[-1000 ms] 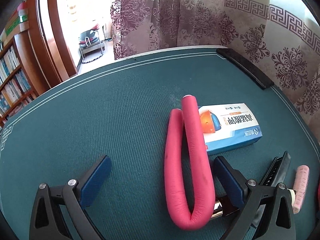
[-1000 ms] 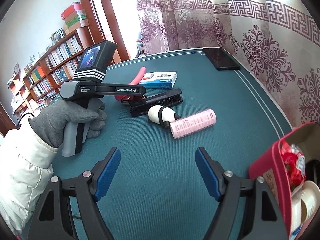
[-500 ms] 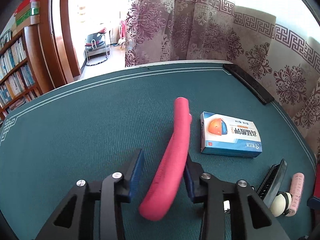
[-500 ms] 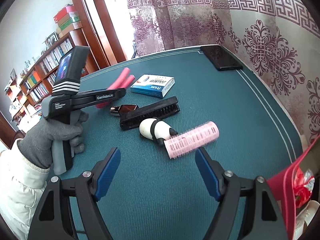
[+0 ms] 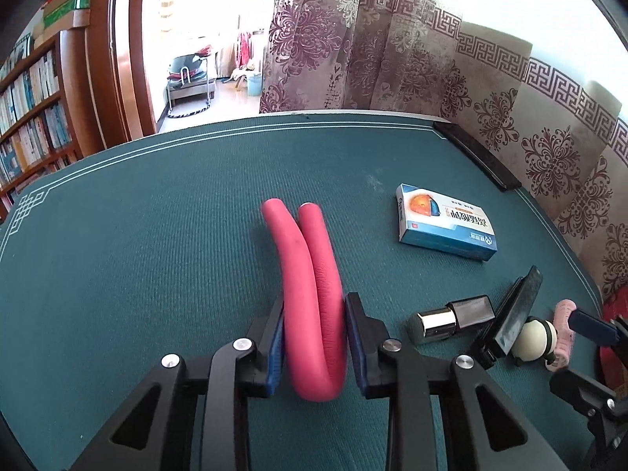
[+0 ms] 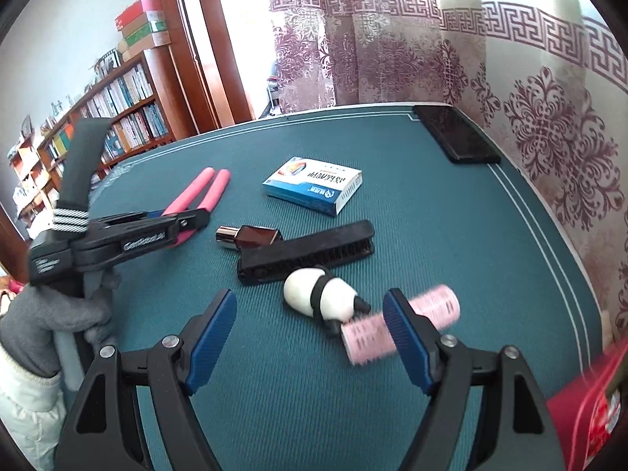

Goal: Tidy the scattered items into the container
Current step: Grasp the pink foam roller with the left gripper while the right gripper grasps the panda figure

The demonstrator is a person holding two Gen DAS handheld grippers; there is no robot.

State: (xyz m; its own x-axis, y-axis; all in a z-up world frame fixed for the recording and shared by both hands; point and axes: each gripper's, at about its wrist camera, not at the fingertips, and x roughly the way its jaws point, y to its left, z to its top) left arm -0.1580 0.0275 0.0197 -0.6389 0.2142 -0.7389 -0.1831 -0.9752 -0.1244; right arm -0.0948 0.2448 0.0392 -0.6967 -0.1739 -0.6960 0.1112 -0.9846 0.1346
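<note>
We see a teal woven table mat [image 5: 117, 255] with a thin white border line, and we take the blue-and-white cardboard box [image 5: 445, 221] lying flat on it as our landmark.

Left of the box, the left gripper [image 5: 314, 337] has its blue ribbed pads pressed against both legs of a bent pink foam rod [image 5: 310, 274], soft and faintly wrinkled. The rod is folded into a narrow U: its bend sits between the pads, nearest the camera, and its long axis runs away from us, both blunt ends pointing toward the far edge of the mat.

Nearer us than the box lie a dark glossy bottle with a silver metal cap [image 6: 249, 236] and, touching it, a long black bristle brush [image 6: 306, 253], its long axis running roughly left to right. Nearer still rests a smooth black-and-white panda-shaped figure [image 6: 320, 294], touching a pink ridged hair roller [image 6: 396, 322].

The right gripper [image 6: 310, 337] hovers over the mat with its blue pads spread wide, holding nothing; one pad overlaps the roller in the picture.

Only the right wrist view shows the grey-gloved left hand [image 6: 55, 314] and the red plastic container [image 6: 585, 408] at the lower right. Only the left wrist view shows the rod's bend.
</note>
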